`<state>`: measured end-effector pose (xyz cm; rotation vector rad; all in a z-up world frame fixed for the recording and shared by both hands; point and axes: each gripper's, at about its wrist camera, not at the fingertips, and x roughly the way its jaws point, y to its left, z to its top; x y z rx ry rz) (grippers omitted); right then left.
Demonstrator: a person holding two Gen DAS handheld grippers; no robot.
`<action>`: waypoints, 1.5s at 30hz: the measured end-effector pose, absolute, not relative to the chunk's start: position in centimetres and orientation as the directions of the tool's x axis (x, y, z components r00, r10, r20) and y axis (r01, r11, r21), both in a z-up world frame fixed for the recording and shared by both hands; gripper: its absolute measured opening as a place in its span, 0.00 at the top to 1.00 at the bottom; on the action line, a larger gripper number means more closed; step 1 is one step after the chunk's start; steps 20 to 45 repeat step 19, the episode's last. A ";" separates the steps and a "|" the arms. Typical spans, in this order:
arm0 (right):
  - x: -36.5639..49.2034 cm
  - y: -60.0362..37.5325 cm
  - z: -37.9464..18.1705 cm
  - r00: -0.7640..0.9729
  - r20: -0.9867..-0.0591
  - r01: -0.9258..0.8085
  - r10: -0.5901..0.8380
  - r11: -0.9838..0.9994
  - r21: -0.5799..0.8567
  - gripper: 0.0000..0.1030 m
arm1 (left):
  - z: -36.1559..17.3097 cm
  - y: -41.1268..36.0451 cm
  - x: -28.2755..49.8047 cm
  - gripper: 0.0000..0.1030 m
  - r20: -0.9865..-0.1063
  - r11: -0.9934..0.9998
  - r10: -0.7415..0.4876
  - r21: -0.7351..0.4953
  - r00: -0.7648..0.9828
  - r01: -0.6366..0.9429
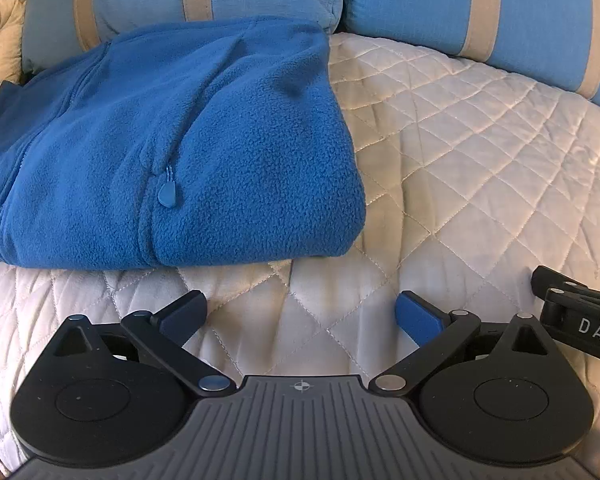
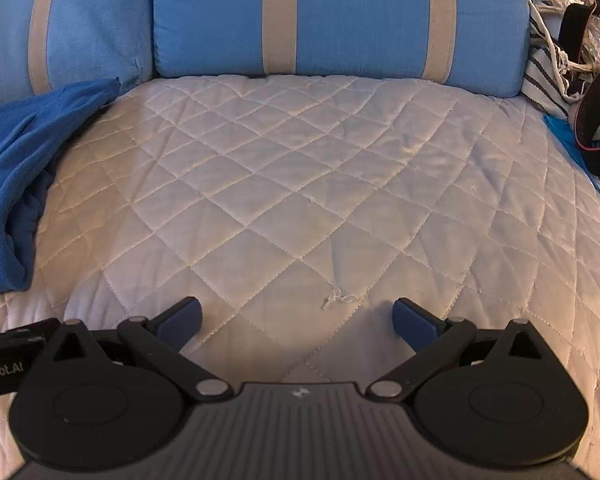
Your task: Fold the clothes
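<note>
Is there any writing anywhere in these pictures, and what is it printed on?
"DAS": white letters on the right gripper's black body, cut off by the left wrist view's edge.
"Robot.AI": white letters on the left gripper's black body, start cut off in the right wrist view.
No writing shows on the blue fleece jacket.

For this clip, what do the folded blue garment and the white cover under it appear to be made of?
The folded blue zip garment looks like fleece: a matte, nubby, fuzzy pile, with thick rounded fold edges. The white quilted cover looks like a smooth woven fabric, probably cotton or a blend, lightly padded: diamond stitch lines puff the panels, the surface has a faint sheen, and a loose thread shows near the right gripper.
</note>
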<state>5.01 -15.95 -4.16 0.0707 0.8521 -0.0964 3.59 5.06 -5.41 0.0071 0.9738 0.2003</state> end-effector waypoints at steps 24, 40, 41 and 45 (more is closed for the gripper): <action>4.8 -15.8 -4.2 0.654 -0.754 0.129 -0.068 0.991 0.022 0.00 | -5.5 4.9 3.7 0.00 -0.817 0.980 0.176 0.094 0.549 -0.174; 4.8 -15.8 -4.2 0.654 -0.754 0.129 -0.068 0.991 0.022 0.00 | -5.5 4.9 3.7 0.00 -0.817 0.980 0.176 0.094 0.549 -0.174; 4.8 -15.8 -4.2 0.654 -0.754 0.129 -0.068 0.991 0.022 0.00 | -5.5 4.9 3.7 0.00 -0.817 0.980 0.176 0.094 0.549 -0.174; 4.8 -15.8 -4.2 0.654 -0.754 0.129 -0.068 0.991 0.022 0.00 | -5.5 4.9 3.7 0.00 -0.817 0.980 0.176 0.094 0.549 -0.174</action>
